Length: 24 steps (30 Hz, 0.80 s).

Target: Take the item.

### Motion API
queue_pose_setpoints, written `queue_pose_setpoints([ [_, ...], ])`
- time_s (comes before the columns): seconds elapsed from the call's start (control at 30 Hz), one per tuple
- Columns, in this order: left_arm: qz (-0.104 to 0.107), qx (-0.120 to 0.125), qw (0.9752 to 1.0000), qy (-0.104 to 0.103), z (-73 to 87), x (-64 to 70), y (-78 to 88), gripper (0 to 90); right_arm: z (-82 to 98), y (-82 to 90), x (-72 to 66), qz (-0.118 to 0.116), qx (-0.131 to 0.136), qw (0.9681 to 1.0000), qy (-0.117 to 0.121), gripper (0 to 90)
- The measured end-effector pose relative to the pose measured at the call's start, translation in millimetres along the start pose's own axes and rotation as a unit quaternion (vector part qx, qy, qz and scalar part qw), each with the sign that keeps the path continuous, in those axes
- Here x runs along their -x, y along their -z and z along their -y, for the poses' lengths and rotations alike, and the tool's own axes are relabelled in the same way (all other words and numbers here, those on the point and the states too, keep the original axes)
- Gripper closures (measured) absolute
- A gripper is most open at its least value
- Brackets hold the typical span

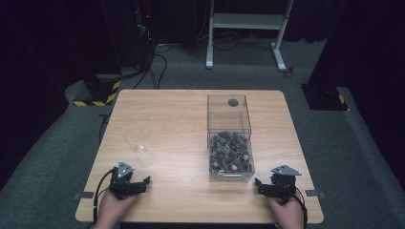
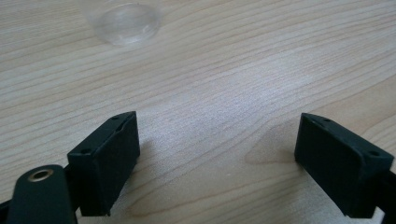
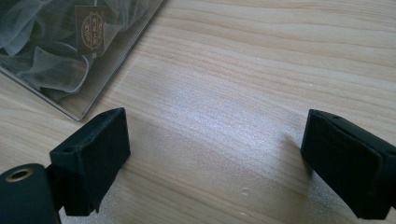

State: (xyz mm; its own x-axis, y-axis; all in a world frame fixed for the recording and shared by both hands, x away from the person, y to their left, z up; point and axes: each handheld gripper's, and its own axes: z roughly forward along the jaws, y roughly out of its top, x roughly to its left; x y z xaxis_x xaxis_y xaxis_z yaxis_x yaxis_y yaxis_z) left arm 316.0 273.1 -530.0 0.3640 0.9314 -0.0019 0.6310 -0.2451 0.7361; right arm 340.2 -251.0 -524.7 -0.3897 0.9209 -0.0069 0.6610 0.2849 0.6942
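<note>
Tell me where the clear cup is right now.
The clear cup stands on the table's left half in the high view, just beyond the left gripper, left of the clear box.

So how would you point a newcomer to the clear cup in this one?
Start at the light wooden table and find the tall clear plastic box of small dark sachets right of centre. Look left across bare wood to the small clear plastic cup, ahead of the left claw. It is empty, nearly invisible, and stands alone.
</note>
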Motion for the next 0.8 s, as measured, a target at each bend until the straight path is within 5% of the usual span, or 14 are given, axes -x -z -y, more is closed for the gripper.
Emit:
queue_pose_setpoints([
  [0.8, 0.013, -0.007, 0.9999, -0.005, -1.3, -4.4, 4.7, 14.8, 0.0, 0.1, -0.1, 0.0, 0.0, 1.0, 0.0, 8.0],
])
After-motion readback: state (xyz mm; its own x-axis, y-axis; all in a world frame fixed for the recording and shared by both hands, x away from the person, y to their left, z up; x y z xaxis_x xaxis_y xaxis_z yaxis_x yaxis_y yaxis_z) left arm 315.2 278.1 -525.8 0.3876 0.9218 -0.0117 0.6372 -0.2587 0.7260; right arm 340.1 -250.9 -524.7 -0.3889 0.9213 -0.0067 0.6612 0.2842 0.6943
